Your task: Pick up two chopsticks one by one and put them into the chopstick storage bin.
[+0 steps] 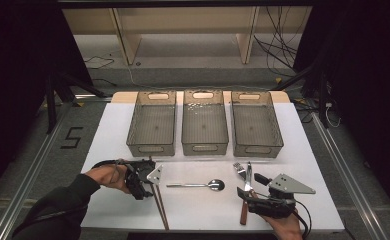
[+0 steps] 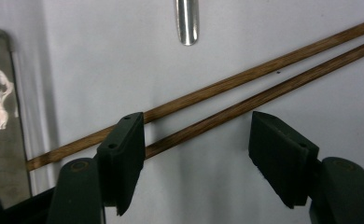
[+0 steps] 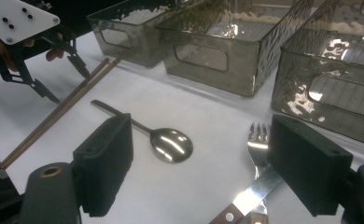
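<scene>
On table: three bins [image 1: 205, 125], two chopsticks [image 1: 159, 205], one spoon [image 1: 198, 185].

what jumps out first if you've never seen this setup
Three clear grey bins stand in a row at the far side of the white table. Nearer the person lies cutlery: a spoon in the middle, a fork and knife by the right tool. The left tool hovers open over a pair of wooden chopsticks.
</scene>
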Action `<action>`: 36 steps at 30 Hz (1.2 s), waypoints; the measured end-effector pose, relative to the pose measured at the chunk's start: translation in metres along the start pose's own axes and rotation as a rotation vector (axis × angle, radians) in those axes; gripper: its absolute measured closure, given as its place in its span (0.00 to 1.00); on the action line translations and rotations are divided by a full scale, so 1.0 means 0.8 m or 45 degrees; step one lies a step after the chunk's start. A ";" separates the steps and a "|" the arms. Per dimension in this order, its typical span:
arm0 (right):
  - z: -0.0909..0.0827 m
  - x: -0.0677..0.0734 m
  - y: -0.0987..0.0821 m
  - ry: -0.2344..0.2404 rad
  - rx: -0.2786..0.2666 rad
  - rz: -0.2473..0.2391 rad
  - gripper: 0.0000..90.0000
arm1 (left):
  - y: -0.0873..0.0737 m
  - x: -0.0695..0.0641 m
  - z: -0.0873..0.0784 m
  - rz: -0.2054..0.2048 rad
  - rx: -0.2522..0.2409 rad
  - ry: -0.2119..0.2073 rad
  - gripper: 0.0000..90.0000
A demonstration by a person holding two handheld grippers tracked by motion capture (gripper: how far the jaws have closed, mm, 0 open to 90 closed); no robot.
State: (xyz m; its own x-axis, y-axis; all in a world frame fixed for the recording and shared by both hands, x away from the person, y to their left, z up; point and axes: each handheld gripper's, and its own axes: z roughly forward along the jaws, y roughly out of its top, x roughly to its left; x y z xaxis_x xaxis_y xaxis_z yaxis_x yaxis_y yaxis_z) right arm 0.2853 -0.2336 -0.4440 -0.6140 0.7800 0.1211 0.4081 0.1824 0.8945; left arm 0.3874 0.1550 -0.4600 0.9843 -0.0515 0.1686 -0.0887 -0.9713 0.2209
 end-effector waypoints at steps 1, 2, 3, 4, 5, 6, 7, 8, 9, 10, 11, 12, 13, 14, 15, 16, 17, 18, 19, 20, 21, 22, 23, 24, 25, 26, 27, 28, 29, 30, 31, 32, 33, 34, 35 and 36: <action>0.000 0.000 0.000 0.000 0.000 0.000 0.26 | 0.000 -0.001 0.002 0.006 0.003 -0.008 0.40; 0.000 0.000 0.000 0.000 0.000 0.000 0.26 | 0.001 -0.001 0.002 0.024 0.016 -0.004 0.40; 0.000 0.000 0.000 0.000 0.000 0.001 0.26 | 0.002 -0.001 0.002 0.032 0.020 -0.007 0.41; 0.000 0.000 0.000 0.000 0.001 0.004 0.26 | 0.003 -0.001 0.002 0.039 0.029 -0.009 0.41; 0.000 0.000 0.000 0.001 0.000 0.005 0.26 | 0.004 -0.001 0.002 0.047 0.033 -0.015 0.42; 0.000 0.000 0.000 0.002 0.001 0.005 0.26 | 0.005 -0.001 0.003 0.050 0.034 -0.015 0.43; 0.000 0.000 0.000 0.003 0.000 0.004 0.26 | 0.007 -0.001 0.003 0.068 0.044 -0.019 0.43; 0.000 0.000 0.000 0.003 0.001 0.004 0.26 | 0.008 -0.001 0.003 0.072 0.048 -0.019 0.43; 0.000 0.000 0.000 0.003 0.002 0.003 0.26 | 0.010 -0.001 0.003 0.084 0.059 -0.026 0.44; 0.000 0.000 0.000 0.003 0.001 0.005 0.26 | 0.010 -0.001 0.003 0.085 0.062 -0.033 0.45; 0.000 0.000 0.000 0.004 0.002 0.008 0.26 | 0.010 -0.001 0.004 0.069 0.054 -0.041 0.46; 0.000 -0.001 0.000 0.005 0.001 0.010 0.26 | 0.009 0.000 0.003 0.064 0.053 -0.044 0.47; -0.001 -0.001 0.000 0.005 0.001 0.013 0.26 | 0.009 0.000 0.003 0.070 0.058 -0.048 0.47; -0.001 -0.001 0.000 0.004 0.001 0.016 0.26 | 0.009 0.001 0.003 0.069 0.058 -0.051 0.48; -0.001 -0.002 0.000 0.005 -0.002 0.018 0.26 | 0.010 0.001 0.003 0.073 0.060 -0.054 0.48; -0.001 -0.002 0.000 0.006 -0.001 0.020 0.26 | 0.011 0.000 0.003 0.069 0.056 -0.055 0.49; -0.001 -0.002 0.000 0.005 -0.001 0.021 0.26 | 0.012 0.000 0.003 0.083 0.070 -0.058 0.50; -0.001 -0.002 0.000 0.006 -0.002 0.019 0.26 | 0.014 0.000 0.003 0.094 0.085 -0.067 0.50; -0.001 -0.001 0.000 0.006 -0.001 0.020 0.26 | 0.015 0.001 0.003 0.096 0.087 -0.073 0.50; -0.001 -0.001 0.000 0.007 0.001 0.021 0.26 | 0.017 0.002 0.003 0.121 0.111 -0.074 0.50; -0.001 -0.001 0.000 0.007 0.001 0.019 0.26 | 0.018 0.003 0.003 0.125 0.117 -0.080 0.50; -0.001 -0.001 0.000 0.007 0.001 0.018 0.26 | 0.017 0.003 0.003 0.114 0.107 -0.083 0.51; -0.001 -0.001 0.000 0.006 -0.001 0.020 0.26 | 0.016 0.003 0.004 0.097 0.096 -0.092 0.51; -0.001 -0.002 0.000 0.006 -0.001 0.021 0.26 | 0.016 0.004 0.003 0.101 0.101 -0.098 0.50; -0.001 -0.002 0.000 0.007 -0.001 0.022 0.26 | 0.015 0.004 0.003 0.097 0.101 -0.106 0.50; -0.001 -0.002 0.000 0.009 -0.002 0.023 0.26 | 0.015 0.003 0.003 0.096 0.096 -0.101 0.50; -0.001 -0.002 0.000 0.009 -0.002 0.023 0.26 | 0.015 0.003 0.003 0.092 0.091 -0.097 0.50; -0.001 -0.002 0.000 0.009 -0.002 0.023 0.26 | 0.014 0.003 0.003 0.105 0.097 -0.099 0.50; -0.001 -0.002 0.000 0.009 -0.002 0.022 0.26 | 0.012 0.001 0.003 0.093 0.076 -0.098 0.50; -0.001 -0.002 0.000 0.009 -0.002 0.022 0.26 | 0.011 0.000 0.003 0.085 0.079 -0.111 0.50; -0.001 -0.002 0.000 0.009 -0.001 0.023 0.26 | 0.009 0.000 0.002 0.087 0.092 -0.121 0.52; -0.001 -0.002 0.000 0.009 -0.001 0.023 0.26 | 0.006 -0.001 0.003 0.064 0.083 -0.144 0.55; 0.000 -0.002 0.000 0.008 0.000 0.024 0.26 | 0.005 0.000 0.002 0.066 0.075 -0.147 0.58; 0.000 -0.002 0.000 0.008 0.001 0.021 0.26 | 0.004 0.000 0.002 0.069 0.072 -0.150 0.59; 0.000 -0.002 0.000 0.008 0.003 0.022 0.26 | 0.004 -0.001 0.002 0.070 0.068 -0.153 0.60; 0.000 -0.002 0.000 0.009 0.004 0.022 0.26 | 0.005 -0.001 0.002 0.073 0.072 -0.158 0.62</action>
State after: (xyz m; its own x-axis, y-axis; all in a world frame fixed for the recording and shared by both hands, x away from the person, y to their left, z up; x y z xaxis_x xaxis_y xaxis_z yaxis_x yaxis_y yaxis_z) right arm 0.2860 -0.2347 -0.4442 -0.6116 0.7787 0.1396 0.4208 0.1708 0.8909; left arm 0.3862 0.1508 -0.4607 0.9895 -0.1321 0.0588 -0.1400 -0.9773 0.1593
